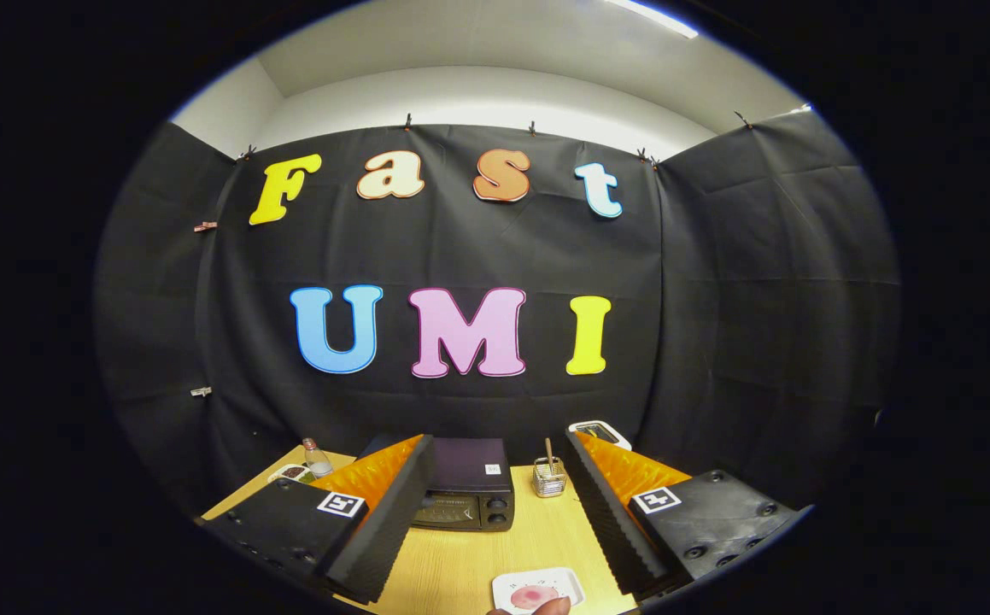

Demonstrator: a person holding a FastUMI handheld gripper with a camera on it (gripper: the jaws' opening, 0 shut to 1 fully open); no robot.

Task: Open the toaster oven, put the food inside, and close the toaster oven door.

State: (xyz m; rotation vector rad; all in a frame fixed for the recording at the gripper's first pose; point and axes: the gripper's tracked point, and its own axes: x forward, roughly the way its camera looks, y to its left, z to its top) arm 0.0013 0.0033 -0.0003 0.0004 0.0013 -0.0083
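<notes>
A dark toaster oven (466,494) stands on the wooden table (469,564), beyond and between my fingers, its door shut and its knobs on the right side. My gripper (495,500) is open and holds nothing; the left finger (388,521) overlaps the oven's left side. Close in front, between the fingers, lies a small white plate (537,588) with a pink round piece of food (531,596) on it. A person's fingertip (546,608) touches the plate's near edge.
A small wire basket (549,478) with a stick in it stands right of the oven. A clear bottle (316,459) and a small dish (290,472) sit at the table's far left. A white tray (601,431) lies at the far right, past the right finger.
</notes>
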